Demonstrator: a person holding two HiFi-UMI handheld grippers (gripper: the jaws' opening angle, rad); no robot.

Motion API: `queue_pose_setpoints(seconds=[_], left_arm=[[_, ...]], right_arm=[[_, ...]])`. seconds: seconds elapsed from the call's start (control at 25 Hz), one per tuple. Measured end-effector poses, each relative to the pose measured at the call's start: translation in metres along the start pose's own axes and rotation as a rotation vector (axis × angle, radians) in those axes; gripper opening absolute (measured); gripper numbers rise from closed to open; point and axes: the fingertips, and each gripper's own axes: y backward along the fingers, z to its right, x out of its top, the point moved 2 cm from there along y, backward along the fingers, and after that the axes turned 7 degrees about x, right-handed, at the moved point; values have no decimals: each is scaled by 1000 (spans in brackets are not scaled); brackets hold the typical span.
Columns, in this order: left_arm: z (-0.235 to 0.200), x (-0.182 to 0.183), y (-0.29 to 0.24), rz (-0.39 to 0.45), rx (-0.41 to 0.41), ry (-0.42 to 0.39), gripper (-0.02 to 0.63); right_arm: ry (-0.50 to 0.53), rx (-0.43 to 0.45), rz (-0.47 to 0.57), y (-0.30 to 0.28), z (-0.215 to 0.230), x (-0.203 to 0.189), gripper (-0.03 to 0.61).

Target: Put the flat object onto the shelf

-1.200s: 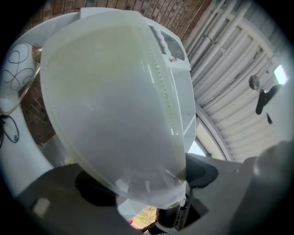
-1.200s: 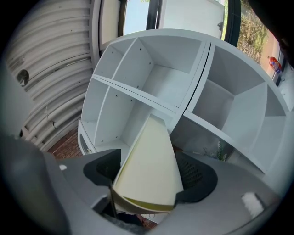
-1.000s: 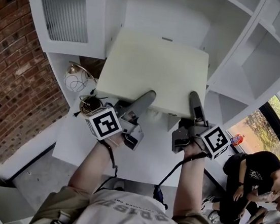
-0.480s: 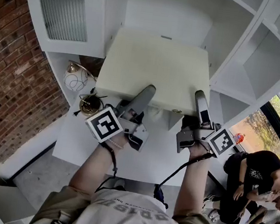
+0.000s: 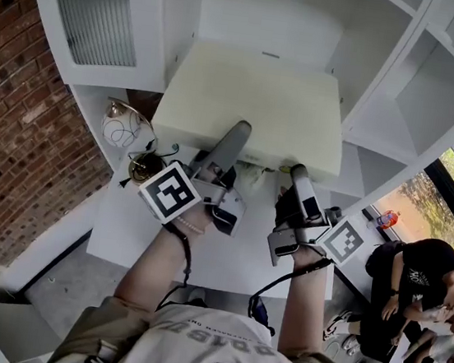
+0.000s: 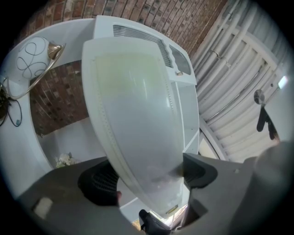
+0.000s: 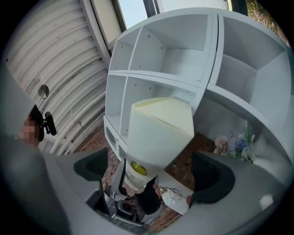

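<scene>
Left hand-held gripper grips flat object, prob to push it onto shelf ahead; right hand-held gripper just opened wide, nothing btwn jaws

The shirt bears upside-down print, too blurred to read.
</scene>
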Motion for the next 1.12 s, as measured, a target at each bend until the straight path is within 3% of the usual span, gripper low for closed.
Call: queue_pose_setpoints(seconds=[0.36,0.56,0.84,1.12], left_arm=[[-4,-3,-8,-43,15,-2,431],[-6,-1,-14,-78,14,-2,431],[-8,-2,-6,-123,-26,-71,437],[-24,-10,9,-136,13,-89,437]], right_arm=[[-41,-7,-29,-29,4,-34,404],[-64,0,22,-36,4,-36,301],[-56,-22,78,-40,5,-32,301],[-37,-33,89,-42,9,-24,296]])
